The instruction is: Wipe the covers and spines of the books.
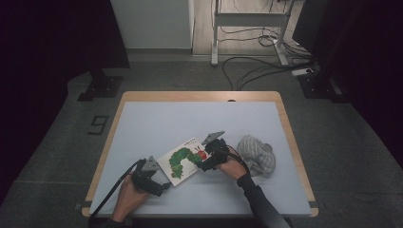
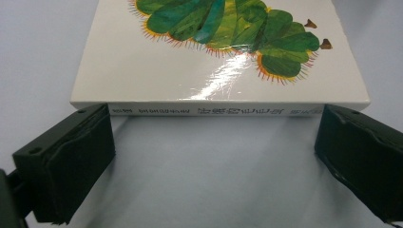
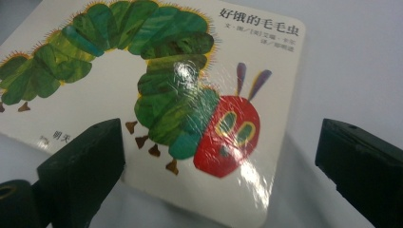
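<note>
Both hand-held grippers agape beside book [image 1: 183,160] (lying flat).

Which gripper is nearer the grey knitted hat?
Right. The right gripper is at the book's head end, beside the grey knitted hat; the left gripper sits across the book.

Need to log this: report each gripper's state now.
Left gripper: open, jaws wide at the book's spine, holding nothing.
Right gripper: open over the book's cover, holding nothing.

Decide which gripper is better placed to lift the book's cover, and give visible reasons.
Probably the right gripper: its open jaws straddle the free corner of the book by the caterpillar's head. The left gripper faces the spine, where nothing opens.
</note>
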Demonstrator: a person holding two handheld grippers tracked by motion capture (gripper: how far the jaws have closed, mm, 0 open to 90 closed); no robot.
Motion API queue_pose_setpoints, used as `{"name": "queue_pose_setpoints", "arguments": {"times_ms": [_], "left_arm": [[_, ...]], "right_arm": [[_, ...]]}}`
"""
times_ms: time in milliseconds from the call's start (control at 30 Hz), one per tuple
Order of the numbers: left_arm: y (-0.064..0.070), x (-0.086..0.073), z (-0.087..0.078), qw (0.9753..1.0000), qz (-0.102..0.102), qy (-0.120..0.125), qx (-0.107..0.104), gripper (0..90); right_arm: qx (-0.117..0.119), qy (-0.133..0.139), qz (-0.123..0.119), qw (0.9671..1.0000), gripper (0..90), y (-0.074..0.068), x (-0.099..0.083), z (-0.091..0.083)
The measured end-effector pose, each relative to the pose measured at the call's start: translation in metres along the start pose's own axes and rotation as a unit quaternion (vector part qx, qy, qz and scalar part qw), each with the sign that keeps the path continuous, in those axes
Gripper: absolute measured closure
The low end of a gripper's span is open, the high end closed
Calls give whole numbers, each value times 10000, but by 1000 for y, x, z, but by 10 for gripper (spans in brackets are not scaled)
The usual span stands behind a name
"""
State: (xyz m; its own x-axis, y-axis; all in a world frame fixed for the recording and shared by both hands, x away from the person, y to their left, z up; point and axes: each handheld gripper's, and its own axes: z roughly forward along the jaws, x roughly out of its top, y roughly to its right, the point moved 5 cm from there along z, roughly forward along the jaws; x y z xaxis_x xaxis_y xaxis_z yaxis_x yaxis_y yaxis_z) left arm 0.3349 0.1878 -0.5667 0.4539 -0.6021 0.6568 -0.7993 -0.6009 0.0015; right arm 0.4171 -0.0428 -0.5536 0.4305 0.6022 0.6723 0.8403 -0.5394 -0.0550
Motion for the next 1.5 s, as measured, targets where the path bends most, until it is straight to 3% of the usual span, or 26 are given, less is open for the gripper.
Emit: {"name": "queue_pose_setpoints", "arguments": {"times_ms": [367, 667, 1233, 1500], "left_arm": [[0, 0, 0, 10000, -9, 0, -10, 0], [0, 0, 0, 10000, -14, 3, -12, 0], [0, 0, 0, 10000, -34, 18, -18, 0], [0, 0, 0, 10000, -19, 1, -17, 0]], "right_arm": [[402, 46, 271, 9988, 0, 6, 11, 20], [399, 2, 345, 9986, 38, 4, 17, 23], [438, 354, 440, 9974, 62, 1, 32, -3], [472, 435, 352, 9973, 81, -3, 37, -19]]}}
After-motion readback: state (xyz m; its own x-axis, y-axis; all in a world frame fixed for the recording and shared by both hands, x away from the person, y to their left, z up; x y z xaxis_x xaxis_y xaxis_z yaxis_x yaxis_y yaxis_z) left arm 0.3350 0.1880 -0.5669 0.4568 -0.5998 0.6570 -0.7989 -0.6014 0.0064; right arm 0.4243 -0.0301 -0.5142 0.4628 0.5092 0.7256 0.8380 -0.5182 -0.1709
